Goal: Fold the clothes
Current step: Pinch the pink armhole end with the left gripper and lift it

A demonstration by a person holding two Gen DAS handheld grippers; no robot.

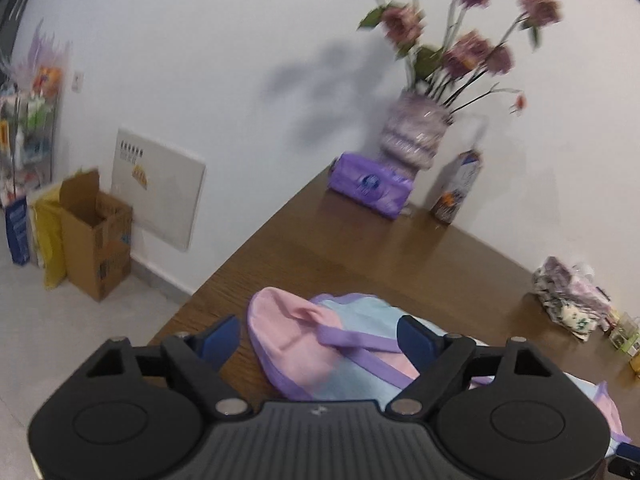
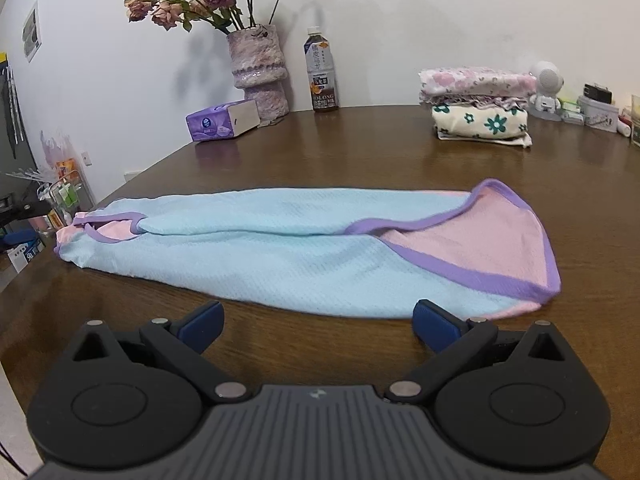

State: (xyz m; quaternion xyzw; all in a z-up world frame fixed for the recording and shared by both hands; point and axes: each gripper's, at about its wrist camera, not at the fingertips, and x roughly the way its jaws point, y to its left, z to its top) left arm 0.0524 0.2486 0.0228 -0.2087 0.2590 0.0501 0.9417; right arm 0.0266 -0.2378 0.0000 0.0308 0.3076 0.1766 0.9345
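Right wrist view shows my right gripper (image 2: pixel 316 322) spread wide and holding nothing, just short of the near edge of the garment (image 2: pixel 304 256), a light blue piece with pink lining and purple trim. It lies on the brown wooden worktop (image 2: pixel 360 152) as a long band, both long sides already turned inward, so I judge the next fold runs end to end. That would explain why my left gripper (image 1: pixel 320 336), also released and empty, hovers over the garment's left end, where the pink part and a purple strap bunch up near the worktop's corner: each gripper is placed to take one end. The right end flares open, showing its pink lining. The glossy wood looks slippery enough that the cloth may slide when pulled. Further back, a stack of folded clothes (image 2: pixel 480 108) sits by the white wall, likely where this one belongs. Also along the wall stand a vase of flowers (image 2: pixel 260 72), a tissue pack (image 2: pixel 222 122) and a tea bottle (image 2: pixel 322 72). On the floor beyond the worktop stands an open cardboard box (image 1: pixel 96 240).
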